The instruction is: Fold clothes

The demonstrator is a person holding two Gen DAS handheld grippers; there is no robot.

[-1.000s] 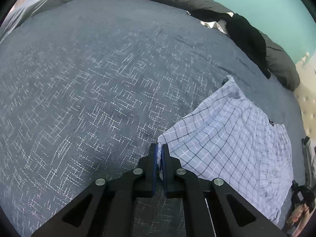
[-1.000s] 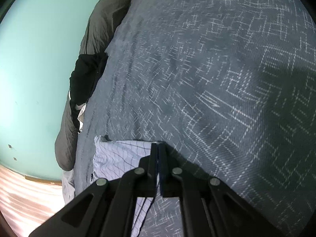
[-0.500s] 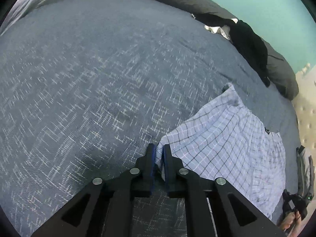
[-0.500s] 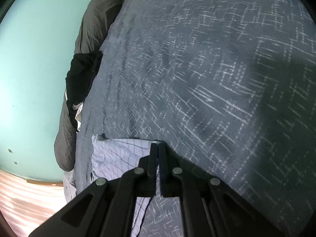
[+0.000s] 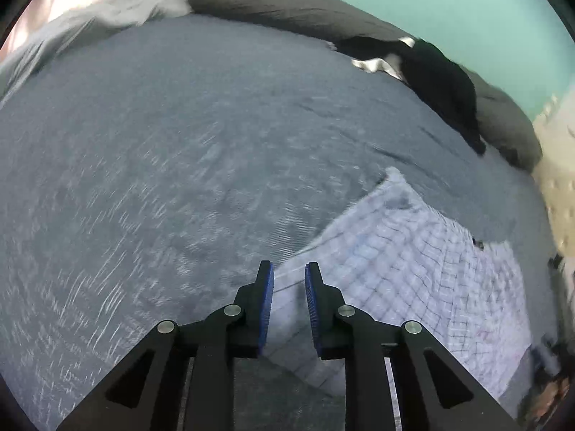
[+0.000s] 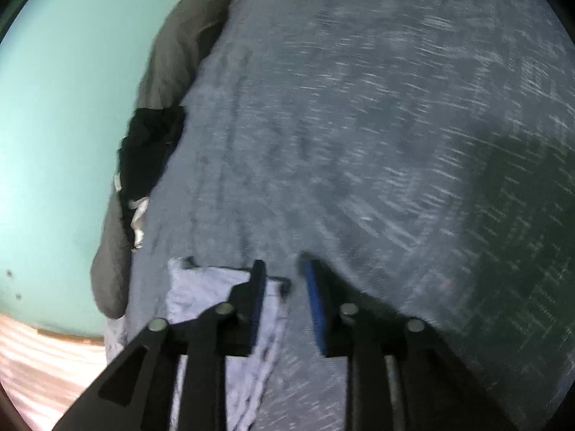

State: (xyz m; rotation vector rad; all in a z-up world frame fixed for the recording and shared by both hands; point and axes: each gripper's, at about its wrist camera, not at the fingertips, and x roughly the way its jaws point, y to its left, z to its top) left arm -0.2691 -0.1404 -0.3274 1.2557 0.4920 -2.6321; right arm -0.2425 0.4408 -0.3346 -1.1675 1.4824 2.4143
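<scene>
**Both Grippers Parted Over One Checked Garment**

While one pale checked garment (image 5: 413,273) lies flat on the dark blue bedspread (image 5: 172,151), two grippers stand over its near edge with their jaws apart. From the left wrist view, the left gripper (image 5: 289,273) shows two black fingers with blue pads (image 5: 266,309), set a narrow gap apart; its jaws have just been opening, and a corner of the checked cloth shows in the gap below them, with neither pad pressing on it. The garment spreads away to the right of that gripper, toward the cream tufted headboard (image 5: 557,165).

From the right wrist view, the right gripper (image 6: 284,273) likewise shows two fingers a modest way apart, and its jaws have just been opening too. The garment (image 6: 201,287) lies under and to the left of the left-hand finger, its edge reaching into the gap; the pads do not clamp it. This view is blurred, so finer contact cannot be told.

Along the far side of the bed, against the teal wall (image 5: 431,0), lies one long dark grey pillow or bolster (image 5: 287,3), and on it one black garment (image 5: 438,75) with a bit of white showing. One lighter grey piece of bedding (image 5: 107,14) sits at the far left corner. A strip of pinkish floor (image 6: 43,362) shows beside the bed in the right wrist view.
</scene>
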